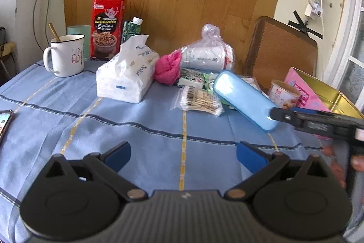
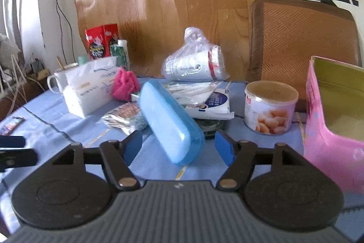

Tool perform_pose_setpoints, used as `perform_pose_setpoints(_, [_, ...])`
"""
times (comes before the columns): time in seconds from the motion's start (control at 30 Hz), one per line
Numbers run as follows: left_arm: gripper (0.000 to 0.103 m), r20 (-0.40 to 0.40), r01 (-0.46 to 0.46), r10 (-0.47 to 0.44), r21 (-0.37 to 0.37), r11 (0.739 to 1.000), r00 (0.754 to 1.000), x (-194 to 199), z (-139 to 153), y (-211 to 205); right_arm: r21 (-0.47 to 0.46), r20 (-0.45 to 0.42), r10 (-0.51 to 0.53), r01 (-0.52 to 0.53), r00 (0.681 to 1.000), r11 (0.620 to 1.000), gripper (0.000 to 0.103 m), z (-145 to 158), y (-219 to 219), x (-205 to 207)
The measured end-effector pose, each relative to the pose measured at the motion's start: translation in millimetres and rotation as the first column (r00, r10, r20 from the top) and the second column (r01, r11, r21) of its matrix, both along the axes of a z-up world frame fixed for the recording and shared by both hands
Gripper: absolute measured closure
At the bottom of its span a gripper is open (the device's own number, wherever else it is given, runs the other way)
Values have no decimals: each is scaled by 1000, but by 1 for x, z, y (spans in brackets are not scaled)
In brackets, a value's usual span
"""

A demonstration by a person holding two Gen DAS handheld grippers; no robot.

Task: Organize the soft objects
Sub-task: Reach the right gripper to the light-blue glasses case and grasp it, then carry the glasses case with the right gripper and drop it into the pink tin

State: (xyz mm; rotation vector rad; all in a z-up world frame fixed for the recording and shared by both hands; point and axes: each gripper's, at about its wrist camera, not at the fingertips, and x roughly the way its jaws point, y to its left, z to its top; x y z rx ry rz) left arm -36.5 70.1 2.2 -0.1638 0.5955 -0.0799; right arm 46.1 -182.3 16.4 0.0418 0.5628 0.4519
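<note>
While my left gripper (image 1: 183, 157) is hovering wide open and empty over the worktop (image 1: 145, 136), nothing crowds the blue case (image 1: 244, 100) far right. My right gripper (image 2: 177, 147) is straddling that case's near end, jaws apart, pads not pressing yet.

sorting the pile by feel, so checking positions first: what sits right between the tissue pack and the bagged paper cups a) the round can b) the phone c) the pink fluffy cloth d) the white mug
c: the pink fluffy cloth lies bunched between the tissue pack and the bagged paper cups, apparently touching the pack's right end.
</note>
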Motion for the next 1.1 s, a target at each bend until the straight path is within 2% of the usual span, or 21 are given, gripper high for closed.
perform_pose_setpoints(0.13, [1, -7, 25, -25, 3, 1000, 1000, -2, 2, -6, 25, -80, 26, -24, 996, 999, 34, -11, 0, 25])
perform_pose_setpoints(0.17, [1, -8, 31, -31, -2, 1000, 999, -2, 2, -6, 45, -118, 41, -36, 992, 998, 39, -13, 0, 30])
perform_pose_setpoints(0.2, [1, -8, 35, -35, -6, 999, 999, -2, 2, -7, 79, -159, 61, -49, 985, 996, 53, -16, -1, 34])
perform_pose_setpoints(0.23, [1, -8, 38, -38, -8, 999, 999, -2, 3, -7, 108, -186, 80, -60, 979, 992, 62, -18, -2, 35])
perform_pose_setpoints(0.27, [1, -8, 39, -39, -11, 999, 999, -2, 3, -7, 141, -200, 104, -77, 974, 987, 63, -18, -4, 32])
perform_pose_setpoints(0.33, [1, -11, 38, -38, -15, 999, 999, -1, 3, -7, 153, -188, 111, -82, 976, 985, 66, -16, -5, 21])
perform_pose_setpoints(0.4, [1, -18, 44, -45, -24, 999, 999, -1, 3, -7, 117, -145, 118, -102, 982, 988, 67, -11, -5, 5])
perform_pose_setpoints(0.57, [1, -47, 91, -95, -80, 993, 994, 6, 1, -9, -71, -13, 180, -180, 984, 981, 67, 3, -12, -55])
perform_pose_setpoints(0.67, [1, -61, 129, -138, -128, 983, 989, 11, 0, -14, -148, -19, 223, -223, 975, 963, 67, -3, -11, -79])
perform_pose_setpoints(0.77, [1, -81, 166, -183, -181, 969, 980, 18, 2, -18, -113, -61, 251, -257, 966, 960, 62, -9, -12, -92])
perform_pose_setpoints(0.83, [1, -92, 186, -208, -201, 962, 974, 23, 5, -22, -98, -68, 260, -266, 963, 959, 52, -10, -12, -94])
perform_pose_setpoints(0.93, [1, -101, 212, -235, -198, 957, 967, 30, 11, -31, -88, -52, 247, -251, 968, 964, 45, -10, -12, -94])
perform_pose_setpoints(1.0, [1, -110, 233, -254, -175, 957, 961, 37, 12, -42, -66, -53, 241, -245, 969, 967, 45, -9, -13, -89])
perform_pose_setpoints(1.07, [7, -139, 239, -262, -159, 958, 955, 46, 8, -52, -54, -49, 234, -236, 971, 970, 42, -10, -11, -88])
perform_pose_setpoints(1.1, [16, -162, 244, -269, -161, 956, 949, 52, 4, -57, -53, -49, 228, -230, 972, 972, 42, -11, -10, -88])
